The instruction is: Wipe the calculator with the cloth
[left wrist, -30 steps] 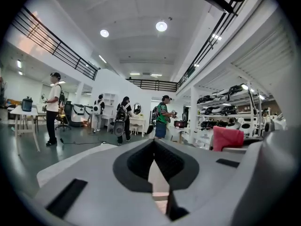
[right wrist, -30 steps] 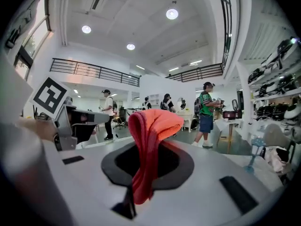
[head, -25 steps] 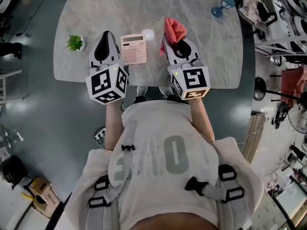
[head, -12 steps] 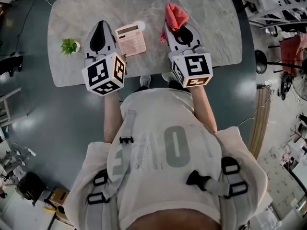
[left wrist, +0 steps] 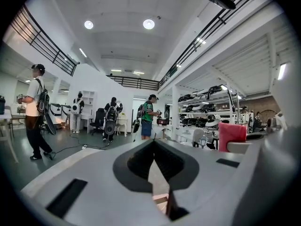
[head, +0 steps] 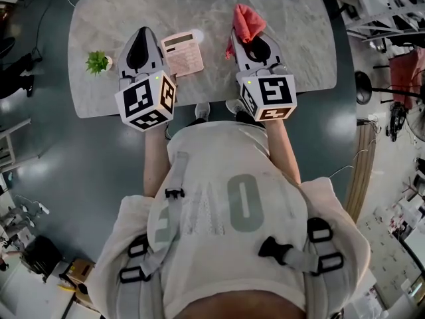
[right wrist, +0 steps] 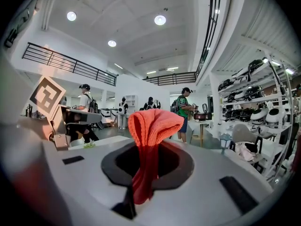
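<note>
On table, between grippers: calculator, untouched. Little had changed over last second. Right gripper stayed clamped on cloth, right of calculator. Left gripper closed, empty. Wiping not begun.

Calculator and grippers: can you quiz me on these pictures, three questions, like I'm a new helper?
1. True or false: the left gripper is shut and empty.
2. The right gripper pinches: A a sponge, B a red cloth, C a pencil.
3. What green thing stands on the table, left of the calculator?
Key: 1 true; 2 B; 3 a small potted plant.
</note>
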A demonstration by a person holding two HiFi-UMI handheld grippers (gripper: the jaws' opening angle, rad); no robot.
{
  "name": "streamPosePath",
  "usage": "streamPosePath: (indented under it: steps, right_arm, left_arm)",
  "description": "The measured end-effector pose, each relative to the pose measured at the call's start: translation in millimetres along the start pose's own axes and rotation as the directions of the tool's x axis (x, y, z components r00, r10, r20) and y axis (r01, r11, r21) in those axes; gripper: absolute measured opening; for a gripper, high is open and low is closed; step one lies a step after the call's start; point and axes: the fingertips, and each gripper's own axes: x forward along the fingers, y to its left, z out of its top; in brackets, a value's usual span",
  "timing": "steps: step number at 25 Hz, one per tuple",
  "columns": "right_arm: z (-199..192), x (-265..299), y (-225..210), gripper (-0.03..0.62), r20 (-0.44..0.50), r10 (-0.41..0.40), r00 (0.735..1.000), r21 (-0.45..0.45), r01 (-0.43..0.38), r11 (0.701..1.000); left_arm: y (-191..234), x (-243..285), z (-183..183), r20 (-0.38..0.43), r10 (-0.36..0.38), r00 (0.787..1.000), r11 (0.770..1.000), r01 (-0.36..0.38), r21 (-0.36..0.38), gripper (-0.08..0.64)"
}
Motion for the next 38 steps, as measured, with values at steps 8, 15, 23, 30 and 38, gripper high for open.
streamPosePath:
  steps: [8, 15, 23, 30, 38]
  right_arm:
    - [-2, 8, -1, 0.057, -0.007, 0.032, 0.999, -0.017, -0.032, 0.999]
    - [14, 43, 18, 0.057, -0.089, 0.111, 0.99, -0.269, -0.131, 0.954]
    - [-17, 102, 50, 0.057, -0.353, 0.17, 0.92, -0.647, -0.371, 0.666]
    - [-66, 137, 77, 0.057, -0.525, 0.15, 0.838, -0.741, -0.537, 0.403]
    - [-122, 151, 90, 0.057, -0.649, 0.091, 0.755, -0.722, -0.649, 0.239]
  left_arm:
    - [5, 2, 2, 0.008, 0.037, 0.999, 0.999, -0.037, 0.009, 0.02]
    - [28, -5, -1, -0.002, 0.085, 0.996, 0.996, -0.085, -0.007, 0.02]
    - [52, -16, -15, -0.013, 0.157, 0.987, 0.986, -0.158, -0.051, 0.02]
    - [70, -24, -27, -0.037, 0.208, 0.977, 0.974, -0.21, -0.079, 0.02]
    - [86, -32, -33, -0.053, 0.244, 0.968, 0.965, -0.248, -0.088, 0.02]
